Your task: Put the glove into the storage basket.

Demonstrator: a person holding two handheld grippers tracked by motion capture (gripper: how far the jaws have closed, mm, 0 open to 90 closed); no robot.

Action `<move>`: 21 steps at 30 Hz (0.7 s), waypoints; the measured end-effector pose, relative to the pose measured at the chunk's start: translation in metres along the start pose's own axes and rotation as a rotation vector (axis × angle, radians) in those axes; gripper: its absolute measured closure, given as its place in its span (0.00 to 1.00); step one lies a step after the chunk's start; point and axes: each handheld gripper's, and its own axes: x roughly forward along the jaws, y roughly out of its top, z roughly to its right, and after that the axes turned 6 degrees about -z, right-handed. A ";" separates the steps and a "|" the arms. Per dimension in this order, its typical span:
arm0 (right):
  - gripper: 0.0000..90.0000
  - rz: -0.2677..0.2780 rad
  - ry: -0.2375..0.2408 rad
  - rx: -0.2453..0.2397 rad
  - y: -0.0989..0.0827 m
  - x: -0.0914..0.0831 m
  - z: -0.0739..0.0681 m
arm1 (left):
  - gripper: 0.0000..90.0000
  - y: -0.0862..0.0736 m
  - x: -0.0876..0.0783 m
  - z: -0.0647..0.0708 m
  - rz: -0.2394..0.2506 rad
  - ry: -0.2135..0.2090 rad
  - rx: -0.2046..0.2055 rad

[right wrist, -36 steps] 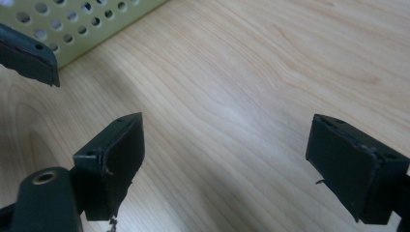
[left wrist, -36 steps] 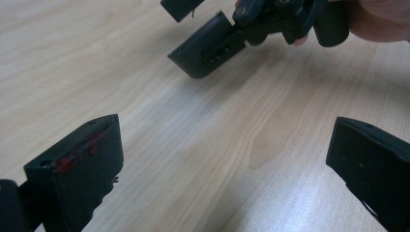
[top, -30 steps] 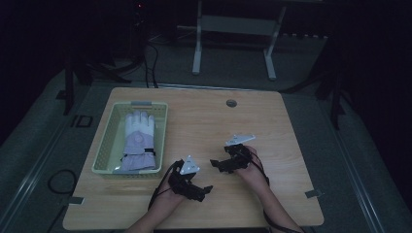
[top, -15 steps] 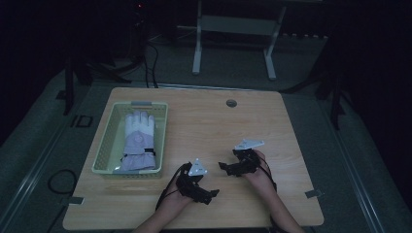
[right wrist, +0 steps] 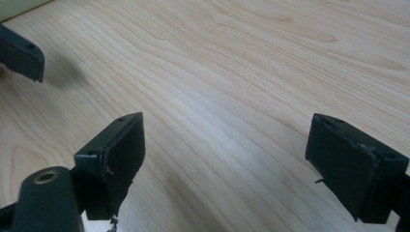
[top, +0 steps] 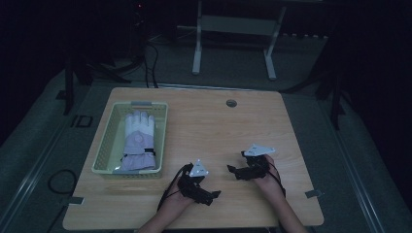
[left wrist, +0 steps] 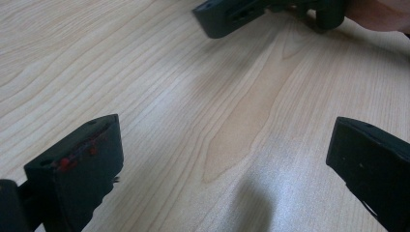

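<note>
Glove lies in the basket, cuff dim; left gripper and right gripper gape wide, empty.

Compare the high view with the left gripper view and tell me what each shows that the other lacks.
The high view alone takes in the glove lying inside the green basket at the table's left, both hands, and the dark floor beyond. The left gripper view alone gives a close look between the left tongs, whose jaws stand wide apart with red marks on one pad and nothing between them. Both share the wooden table and the right tongs, which lie near the left tongs.
</note>
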 end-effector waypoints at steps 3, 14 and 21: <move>0.16 0.031 0.002 -0.007 -0.006 -0.006 0.000 | 0.00 -0.001 -0.001 -0.001 0.020 0.011 -0.006; 0.16 0.027 -0.053 -0.051 -0.007 -0.001 -0.005 | 0.00 -0.004 0.000 0.003 0.018 0.018 0.007; 0.15 0.021 -0.063 -0.063 -0.007 0.001 -0.006 | 0.00 -0.005 0.000 0.003 0.029 0.011 0.012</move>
